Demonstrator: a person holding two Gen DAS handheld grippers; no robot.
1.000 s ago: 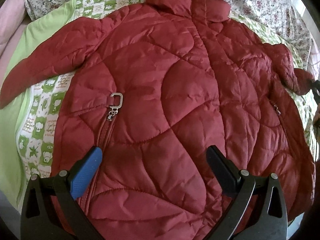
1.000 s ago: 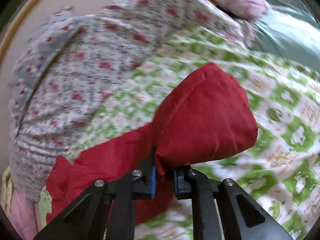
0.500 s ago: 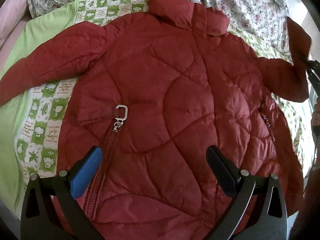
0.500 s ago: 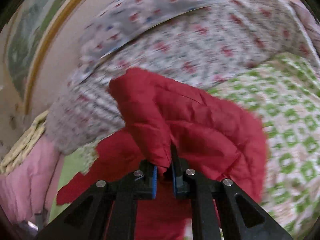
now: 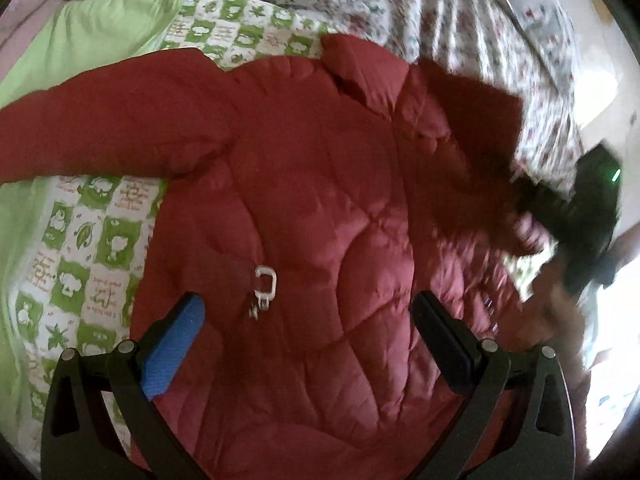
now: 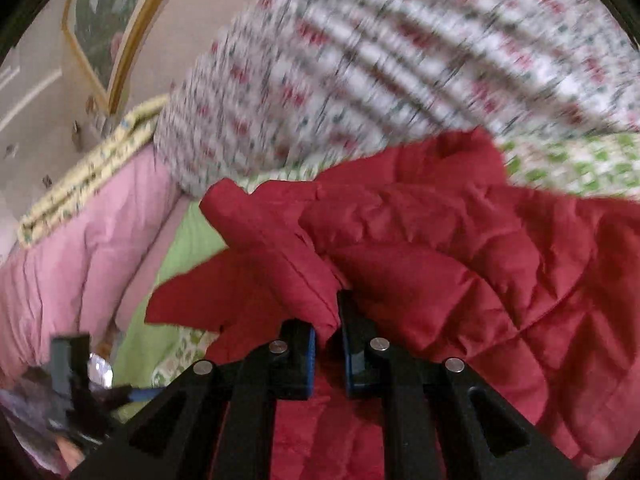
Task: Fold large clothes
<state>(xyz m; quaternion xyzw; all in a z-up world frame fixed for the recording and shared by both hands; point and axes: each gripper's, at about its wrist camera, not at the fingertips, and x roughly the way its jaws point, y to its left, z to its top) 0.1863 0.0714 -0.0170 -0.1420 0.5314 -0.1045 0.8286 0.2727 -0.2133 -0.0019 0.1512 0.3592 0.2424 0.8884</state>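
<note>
A red quilted jacket [image 5: 304, 208] lies front up on a bed, one sleeve [image 5: 100, 128] stretched out to the left, a silver zip pull [image 5: 264, 284] near its middle. My left gripper [image 5: 308, 320] is open and empty, hovering over the jacket's lower front. My right gripper [image 6: 328, 320] is shut on the end of the other sleeve [image 6: 288, 248] and holds it raised over the jacket body [image 6: 500, 264]. The right gripper also shows blurred in the left wrist view [image 5: 576, 208] at the right edge.
A green and white patterned sheet [image 5: 80, 248] lies under the jacket, with a plain green cover [image 5: 92, 44] at the left. A floral quilt [image 6: 360, 60] is piled behind. A pink blanket [image 6: 80, 248] lies at the left.
My right gripper has carried the sleeve end up and across over the jacket body. My left gripper has drawn back and tilted a little; it stays open.
</note>
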